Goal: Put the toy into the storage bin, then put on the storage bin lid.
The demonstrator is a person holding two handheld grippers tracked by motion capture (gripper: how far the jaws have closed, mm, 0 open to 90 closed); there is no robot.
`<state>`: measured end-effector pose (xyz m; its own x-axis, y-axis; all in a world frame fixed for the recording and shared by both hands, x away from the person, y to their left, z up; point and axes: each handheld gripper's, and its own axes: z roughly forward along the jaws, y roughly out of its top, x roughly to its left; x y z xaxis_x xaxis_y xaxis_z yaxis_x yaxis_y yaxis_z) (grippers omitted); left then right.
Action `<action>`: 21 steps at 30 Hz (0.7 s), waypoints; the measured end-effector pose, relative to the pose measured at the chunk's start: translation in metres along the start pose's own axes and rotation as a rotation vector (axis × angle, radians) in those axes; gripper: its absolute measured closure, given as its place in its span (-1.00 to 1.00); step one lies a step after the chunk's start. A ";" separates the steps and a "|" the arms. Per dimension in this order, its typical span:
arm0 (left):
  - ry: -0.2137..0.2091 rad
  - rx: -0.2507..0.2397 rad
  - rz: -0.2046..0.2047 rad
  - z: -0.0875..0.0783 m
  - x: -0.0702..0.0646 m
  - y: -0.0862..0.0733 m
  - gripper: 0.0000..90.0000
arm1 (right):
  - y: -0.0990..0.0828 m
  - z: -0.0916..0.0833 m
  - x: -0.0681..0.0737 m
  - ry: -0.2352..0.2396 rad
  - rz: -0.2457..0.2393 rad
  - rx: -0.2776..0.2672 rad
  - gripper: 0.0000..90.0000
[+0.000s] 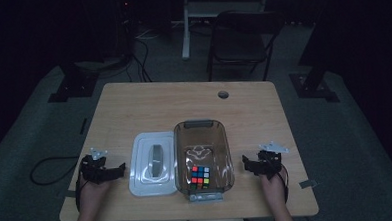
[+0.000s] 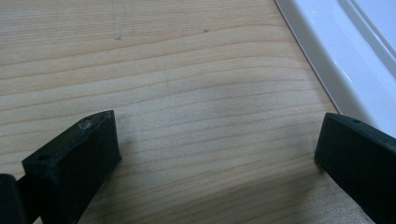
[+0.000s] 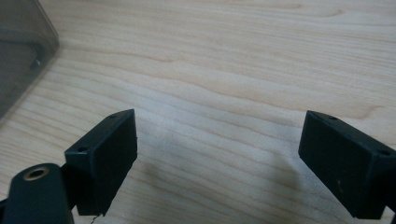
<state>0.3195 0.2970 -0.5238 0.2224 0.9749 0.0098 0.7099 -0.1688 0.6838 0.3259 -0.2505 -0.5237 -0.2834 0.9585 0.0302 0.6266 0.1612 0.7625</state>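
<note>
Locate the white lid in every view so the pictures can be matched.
High view: white lid lies flat at lower centre, left of the clear box.
Left gripper view: its rim runs down the upper right corner.
Right gripper view: not in it.
Shared landmark: the wooden table.

No lettering, label or number can be read anywhere — not on the box or lid

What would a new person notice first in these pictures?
The bright puzzle cube draws the eye: it lies inside the clear bin at the table's near middle. The white lid lies flat just left of the bin. On either side waits an open left hand-held gripper and right hand-held gripper.
</note>
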 end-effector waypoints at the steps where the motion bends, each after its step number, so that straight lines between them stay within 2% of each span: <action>1: 0.000 0.000 0.000 0.000 0.000 0.000 -0.99 | 0.000 0.001 0.000 -0.007 -0.005 0.007 -0.74; 2: 0.000 0.000 0.000 0.000 0.000 0.000 -0.99 | 0.000 0.002 0.001 -0.017 -0.019 0.018 -0.74; 4: 0.000 0.000 0.000 0.000 0.000 0.000 -0.99 | 0.000 0.005 0.002 0.010 -0.027 0.048 -0.75; 6: 0.000 0.000 0.001 0.000 0.000 0.000 -0.99 | 0.000 0.006 0.004 0.011 -0.048 0.061 -0.74; 21: 0.004 0.004 -0.002 0.000 -0.001 0.000 -0.99 | 0.001 0.007 0.004 0.009 -0.043 0.062 -0.74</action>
<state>0.3190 0.2961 -0.5235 0.2183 0.9758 0.0116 0.7127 -0.1676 0.6811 0.3302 -0.2444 -0.5274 -0.3175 0.9482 0.0038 0.6571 0.2171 0.7219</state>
